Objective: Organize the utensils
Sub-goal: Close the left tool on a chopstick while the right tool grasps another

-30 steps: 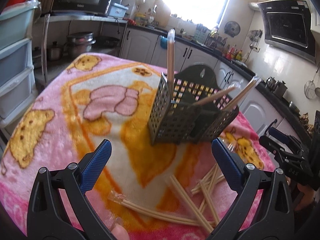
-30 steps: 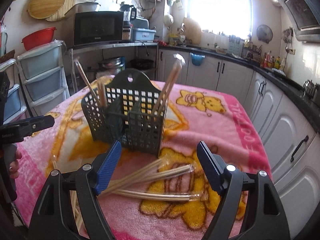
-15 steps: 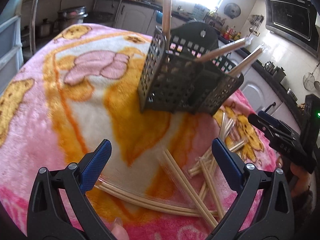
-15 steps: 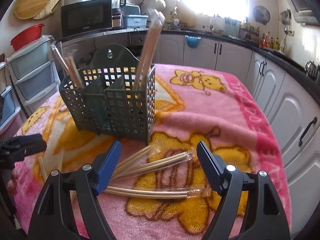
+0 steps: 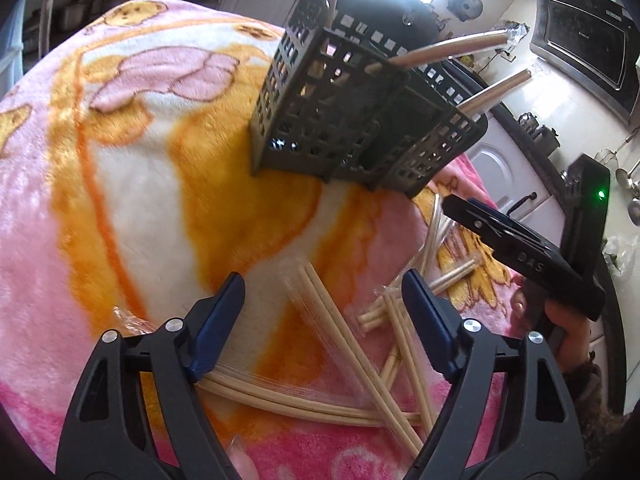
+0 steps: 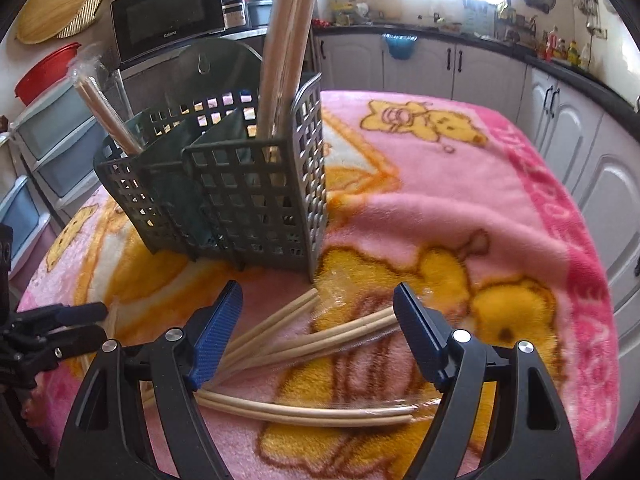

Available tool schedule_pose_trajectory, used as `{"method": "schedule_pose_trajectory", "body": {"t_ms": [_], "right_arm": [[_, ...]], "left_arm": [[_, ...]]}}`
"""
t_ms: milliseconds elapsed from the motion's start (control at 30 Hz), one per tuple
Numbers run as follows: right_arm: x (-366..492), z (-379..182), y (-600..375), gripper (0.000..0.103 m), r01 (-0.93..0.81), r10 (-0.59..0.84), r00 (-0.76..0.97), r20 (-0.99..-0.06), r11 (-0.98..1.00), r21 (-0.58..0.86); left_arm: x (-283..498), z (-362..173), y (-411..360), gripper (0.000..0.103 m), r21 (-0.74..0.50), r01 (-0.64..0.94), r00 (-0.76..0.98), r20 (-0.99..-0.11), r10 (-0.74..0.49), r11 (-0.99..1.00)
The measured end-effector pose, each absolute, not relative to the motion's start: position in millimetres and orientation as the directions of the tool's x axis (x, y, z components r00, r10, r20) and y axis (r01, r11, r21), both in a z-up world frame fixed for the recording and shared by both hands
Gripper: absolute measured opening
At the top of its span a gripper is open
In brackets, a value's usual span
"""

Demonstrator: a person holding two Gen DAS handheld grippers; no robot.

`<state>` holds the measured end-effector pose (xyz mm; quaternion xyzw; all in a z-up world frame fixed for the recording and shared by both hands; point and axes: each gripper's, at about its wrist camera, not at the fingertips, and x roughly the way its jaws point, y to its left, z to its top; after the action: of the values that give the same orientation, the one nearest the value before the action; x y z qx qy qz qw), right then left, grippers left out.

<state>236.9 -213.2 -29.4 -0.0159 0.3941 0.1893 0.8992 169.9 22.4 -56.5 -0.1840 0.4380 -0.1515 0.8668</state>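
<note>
A dark green slotted utensil caddy [image 5: 352, 120] [image 6: 236, 196] stands on the pink blanket and holds a few wrapped chopstick pairs [image 6: 286, 44]. Several plastic-wrapped chopstick pairs [image 5: 352, 344] [image 6: 312, 336] lie loose on the blanket in front of it. My left gripper [image 5: 324, 312] is open and empty, low over one wrapped pair that runs between its fingers. My right gripper [image 6: 316, 324] is open and empty, low over the loose pairs near the caddy's corner. It also shows at the right of the left wrist view [image 5: 520, 252].
The table wears a pink and yellow cartoon blanket [image 6: 460, 200]. White cabinets [image 6: 460, 68] and a dark counter run behind. A microwave [image 6: 168, 20] and plastic drawers [image 6: 44, 152] stand at the left. The table edge drops off at the right.
Both grippers have moved forward and down toward the loose chopsticks. The caddy looms larger in both views. Both grippers stay open.
</note>
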Motion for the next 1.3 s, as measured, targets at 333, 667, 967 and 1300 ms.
{"method": "schedule_pose_trajectory", "body": {"t_ms": [333,667,967,1300], "right_arm": [[237.8,-36.7,-205.5,0.001,-0.380,0.338,0.591,-0.732,0.918,0.116],[230.9,-29.9,-205.8,0.001,-0.377,0.333,0.615,-0.715,0.920,0.104],[227.0,-24.2,-211.7,0.001,-0.368,0.333,0.631,-0.701,0.924,0.107],[224.1,-20.3,-213.8,0.001,-0.367,0.341,0.631,-0.696,0.922,0.119]], "left_arm": [[171.5,-59.4,13.4,0.032,-0.431,0.122,0.551,-0.720,-0.422,0.894],[170.8,-63.2,11.0,0.013,-0.445,0.137,0.531,-0.721,-0.444,0.885],[169.6,-62.0,15.4,0.009,-0.487,0.150,0.525,-0.698,-0.486,0.861],[166.8,-54.5,21.3,0.008,-0.503,0.154,0.545,-0.675,-0.498,0.850]]}}
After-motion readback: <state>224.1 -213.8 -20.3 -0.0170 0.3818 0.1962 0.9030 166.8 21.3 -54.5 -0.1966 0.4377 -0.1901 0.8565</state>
